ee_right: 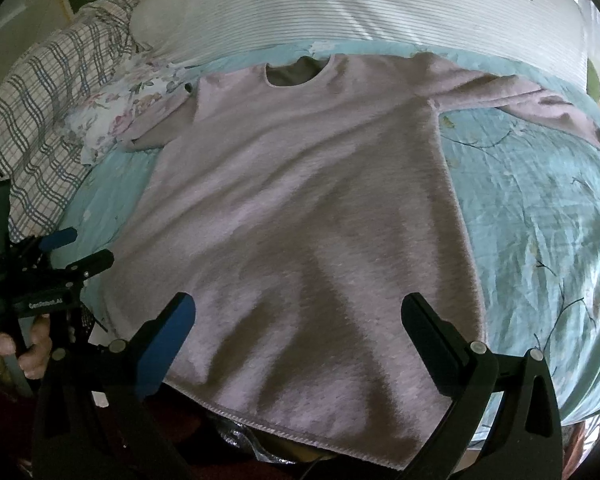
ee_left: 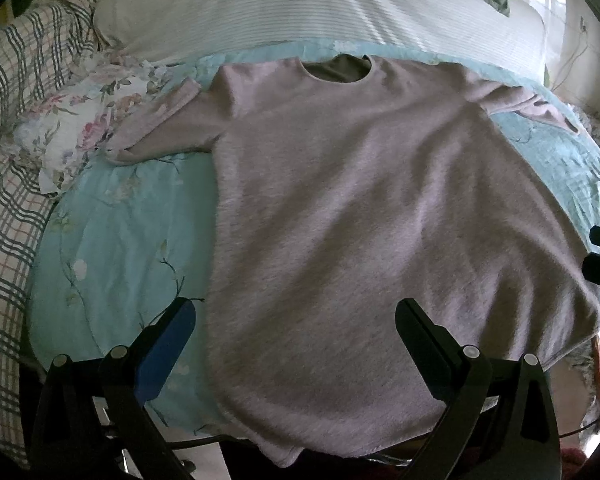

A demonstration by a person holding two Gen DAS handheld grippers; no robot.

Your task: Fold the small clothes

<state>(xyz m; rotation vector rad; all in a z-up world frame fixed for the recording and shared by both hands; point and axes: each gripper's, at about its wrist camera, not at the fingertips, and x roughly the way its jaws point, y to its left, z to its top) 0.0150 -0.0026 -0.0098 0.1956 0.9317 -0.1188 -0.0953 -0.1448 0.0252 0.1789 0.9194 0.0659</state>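
A pale pink fuzzy sweater (ee_left: 340, 208) (ee_right: 300, 208) lies spread flat on a light blue floral bedspread (ee_left: 120, 240) (ee_right: 540, 220), neckline at the far end, hem hanging over the near bed edge. Its sleeves stretch out to both sides. My left gripper (ee_left: 296, 316) hovers open over the hem's left part, nothing between its fingers. My right gripper (ee_right: 298, 312) stands open above the hem's right part, also holding nothing. The left gripper (ee_right: 76, 248) also shows at the left edge of the right wrist view, held by a hand (ee_right: 36, 348).
A white striped pillow (ee_left: 300, 4) (ee_right: 360, 4) lies across the far side. A plaid blanket (ee_left: 16, 152) (ee_right: 48, 96) and a floral cloth (ee_left: 88, 120) (ee_right: 128, 108) sit at the left. The bed edge runs just below the hem.
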